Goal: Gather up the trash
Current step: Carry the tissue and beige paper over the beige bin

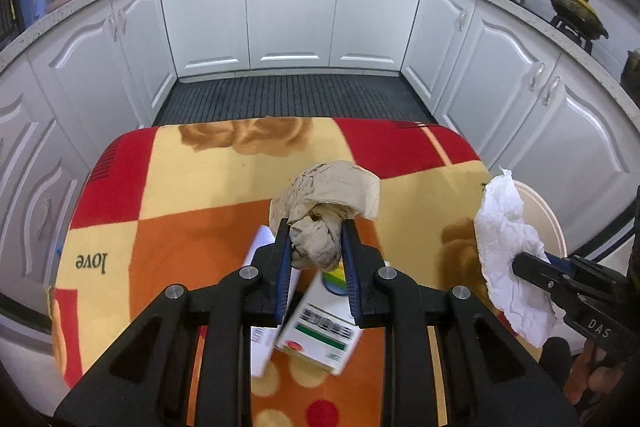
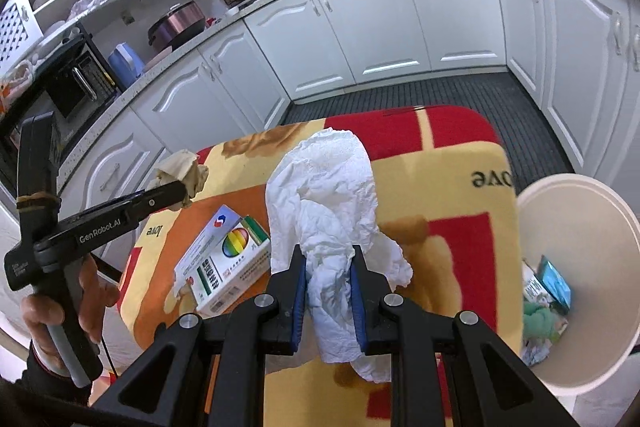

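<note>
Two grippers, two wads of trash, one each

Left gripper [image 1: 316, 243]: fingers clamped on a beige wad [image 1: 326, 203], crumpled brownish paper, bulging out above the pads, held up off the surface. From the right wrist view the same wad [image 2: 182, 173] sticks out past the left fingertips, a hand [image 2: 60, 311] gripping the handle below

Right gripper [image 2: 329, 267]: fingers clamped on a white tissue [image 2: 326, 211], creased and long, one end flopping above the pads, the other hanging below them. In the left wrist view it [image 1: 508, 251] hangs from the right gripper [image 1: 520, 263] at the surface's right edge

Under the grippers, still on the surface [image 1: 192, 187]: two cartons. One white carton [image 2: 224, 259] with a rainbow ball print and green stripe; a second, white one [image 1: 264, 239] mostly hidden under it and behind the left fingers. In the left wrist view the printed carton [image 1: 320, 327] shows its barcode end

Surface is covered by a blanket in red, orange and cream squares with "love" printed on it

Containers: one cream bin [image 2: 576, 211], round, just beside the surface's right side, lower than it. Inside: a teal carton [image 2: 554, 281], something pale green and crumpled [image 2: 540, 323], more scraps I can't identify. Only its rim [image 1: 548, 215] shows behind the tissue in the left wrist view

Far: white cabinets [image 1: 292, 19] around a dark ribbed floor mat [image 1: 292, 95], counter above with pots, pans and a sink
</note>
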A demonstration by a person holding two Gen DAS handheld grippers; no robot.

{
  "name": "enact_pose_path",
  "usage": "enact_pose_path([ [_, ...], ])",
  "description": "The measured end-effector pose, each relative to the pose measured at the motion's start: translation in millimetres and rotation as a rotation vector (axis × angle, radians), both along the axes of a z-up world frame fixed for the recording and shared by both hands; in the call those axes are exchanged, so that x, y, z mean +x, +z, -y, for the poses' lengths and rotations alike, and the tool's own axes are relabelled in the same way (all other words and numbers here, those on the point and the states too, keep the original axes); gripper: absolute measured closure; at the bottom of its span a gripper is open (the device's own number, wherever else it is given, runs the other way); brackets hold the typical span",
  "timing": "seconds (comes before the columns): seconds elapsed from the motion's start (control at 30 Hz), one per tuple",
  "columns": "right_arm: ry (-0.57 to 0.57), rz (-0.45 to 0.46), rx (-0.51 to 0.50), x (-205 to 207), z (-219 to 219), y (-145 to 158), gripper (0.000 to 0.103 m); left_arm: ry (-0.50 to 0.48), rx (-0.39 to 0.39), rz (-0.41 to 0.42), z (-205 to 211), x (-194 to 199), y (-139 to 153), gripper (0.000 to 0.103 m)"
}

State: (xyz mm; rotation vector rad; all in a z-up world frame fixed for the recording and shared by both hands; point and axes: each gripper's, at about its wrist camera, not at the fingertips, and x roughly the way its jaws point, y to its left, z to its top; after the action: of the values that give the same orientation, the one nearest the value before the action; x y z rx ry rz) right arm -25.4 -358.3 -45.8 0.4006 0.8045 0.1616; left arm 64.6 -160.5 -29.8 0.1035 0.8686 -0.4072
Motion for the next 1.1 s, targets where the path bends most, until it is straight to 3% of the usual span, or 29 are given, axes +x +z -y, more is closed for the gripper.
enact_pose_path([
  [0.23, -0.048, 0.009, 0.006, -29.9, 17.8, 1.6, 0.085, -0.045, 0.013, 0.025, 30.4, -31.4, -1.9, 0.082],
  [0.63, -0.181, 0.005, 0.013, -75.8, 73.7, -0.3, 0.085, -0.202, -0.013, -0.024, 115.8, -66.5, -10.8, 0.082],
  [1.1, -0.33, -0.036, 0.021, -111.3, 138.8, -17.2, 0.085, -0.297, -0.001, -0.075, 197.4, -79.7, -29.1, 0.082],
])
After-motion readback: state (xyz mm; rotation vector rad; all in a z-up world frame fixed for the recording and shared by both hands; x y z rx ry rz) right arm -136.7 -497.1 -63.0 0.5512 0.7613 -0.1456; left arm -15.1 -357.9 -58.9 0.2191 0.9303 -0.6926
